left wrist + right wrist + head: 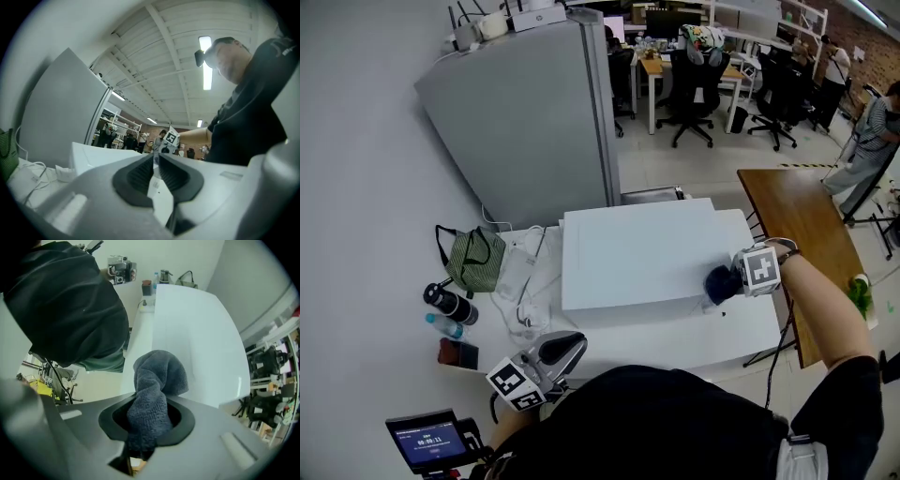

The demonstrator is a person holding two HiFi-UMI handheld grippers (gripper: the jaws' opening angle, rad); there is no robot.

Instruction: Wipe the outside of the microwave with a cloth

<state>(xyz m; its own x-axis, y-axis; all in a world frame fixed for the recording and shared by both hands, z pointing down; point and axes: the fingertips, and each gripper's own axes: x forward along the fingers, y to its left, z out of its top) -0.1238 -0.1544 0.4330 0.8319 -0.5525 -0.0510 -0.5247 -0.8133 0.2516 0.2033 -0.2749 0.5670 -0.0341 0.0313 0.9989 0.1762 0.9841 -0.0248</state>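
**Right claw holds the cloth at the microwave's corner**

The right claw is clamped on a dark grey cloth. The cloth is squeezed between its two jaws. A soft, bunched lump of it sticks out past the tips. In the right gripper view, that lump lies against the white top of the microwave.

From the head view, the cloth sits at the right front corner of the microwave. The right claw is just behind it, and the person's arm reaches out to it from the right.

The left claw has its jaws close together, with only a thin slit between the dark pads. Nothing is held in it. In the head view the left claw is low down near the person's body. It hangs over the front edge of the white tabletop and is well apart from the cloth.

The microwave is a white box that stands on the tabletop. A tall grey fridge stands behind it. To the left of the microwave lie white cables, a green bag and a dark bottle. A wooden table stands off to the right.
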